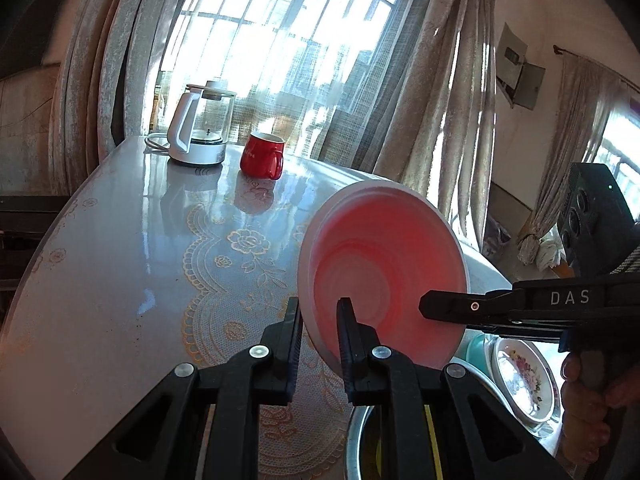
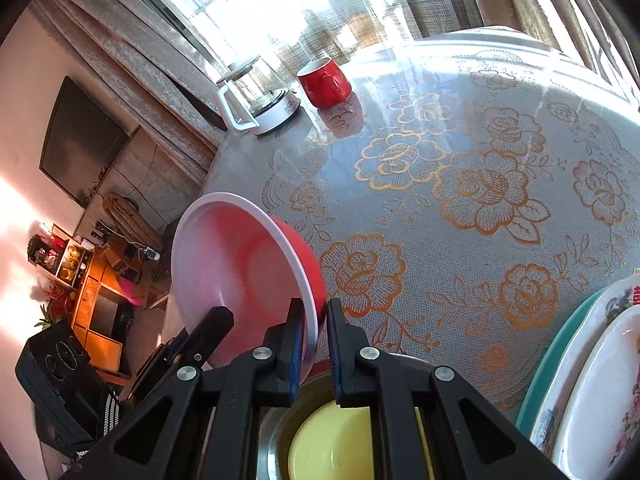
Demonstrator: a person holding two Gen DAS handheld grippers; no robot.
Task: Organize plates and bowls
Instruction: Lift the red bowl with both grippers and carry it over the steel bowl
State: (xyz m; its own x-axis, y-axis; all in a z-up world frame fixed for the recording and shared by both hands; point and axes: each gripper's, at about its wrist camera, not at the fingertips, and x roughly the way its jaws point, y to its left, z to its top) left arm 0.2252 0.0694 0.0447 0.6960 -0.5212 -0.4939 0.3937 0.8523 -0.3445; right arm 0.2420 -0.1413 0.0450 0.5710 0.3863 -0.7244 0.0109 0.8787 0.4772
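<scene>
A red bowl with a white rim (image 1: 380, 264) hangs tilted on its side above the table; it also shows in the right wrist view (image 2: 240, 264). My left gripper (image 1: 320, 320) has one finger on each side of its lower rim. My right gripper (image 2: 316, 320) also straddles the rim and reaches in from the right in the left wrist view (image 1: 444, 306). Below, a steel basin (image 2: 280, 412) holds a yellow bowl (image 2: 332, 440). Floral plates (image 2: 592, 392) on a teal plate (image 2: 560, 340) lie at the right.
The round table carries a lace-patterned cover (image 2: 460, 200). A red mug (image 1: 262, 156) and a glass kettle (image 1: 200, 124) stand at its far side by the curtained window. The floral plate also shows in the left wrist view (image 1: 520, 376).
</scene>
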